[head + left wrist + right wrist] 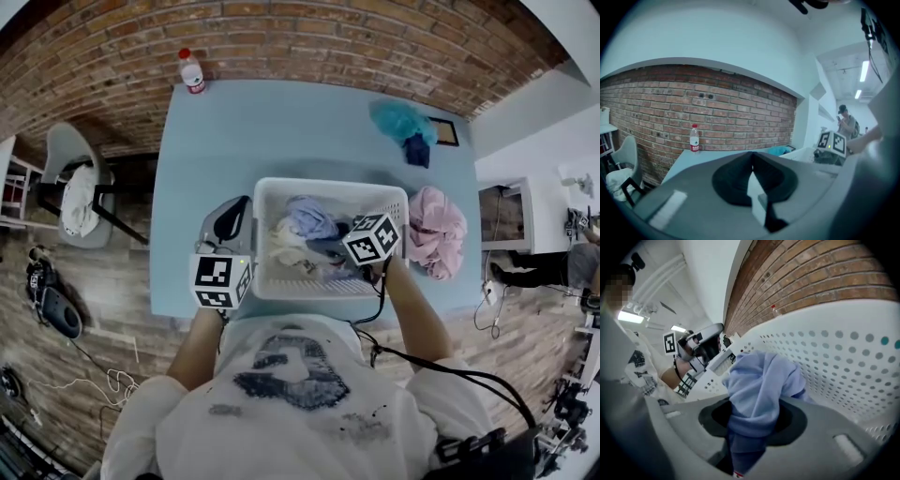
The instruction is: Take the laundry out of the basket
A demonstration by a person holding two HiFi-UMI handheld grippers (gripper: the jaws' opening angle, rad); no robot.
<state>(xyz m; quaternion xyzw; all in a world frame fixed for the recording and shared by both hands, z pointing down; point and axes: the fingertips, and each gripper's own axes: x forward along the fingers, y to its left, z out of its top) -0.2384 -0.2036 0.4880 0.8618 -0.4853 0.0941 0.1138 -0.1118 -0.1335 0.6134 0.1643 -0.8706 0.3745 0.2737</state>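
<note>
2 grippers work at the near edge of the table (234,131), just ahead of the person (291,403). The left gripper (751,155) hangs outside the basket (267,192), at its 9 o'clock, with its jaws together and nothing between them. The right gripper (752,401) reaches into the basket from 4 o'clock. Its jaws are clamped on a pale blue cloth (759,376), which bunches up above them in front of the basket's white, perforated wall. More laundry lies inside the basket: a cream piece (286,246) at 8 o'clock and a dark piece (323,248) near the middle.

Just beside the basket, at 3 o'clock, a pink heap (436,230) lies on the table. Farther off, at 1 o'clock, there is a teal cloth (401,120) with a dark blue piece (417,150) against it. At the table's far edge, at 11 o'clock, a bottle (192,72) with a red cap stands upright by the brick wall (309,37). Off the table at 9 o'clock stands a chair (70,178) — white cloth is draped on its seat.
</note>
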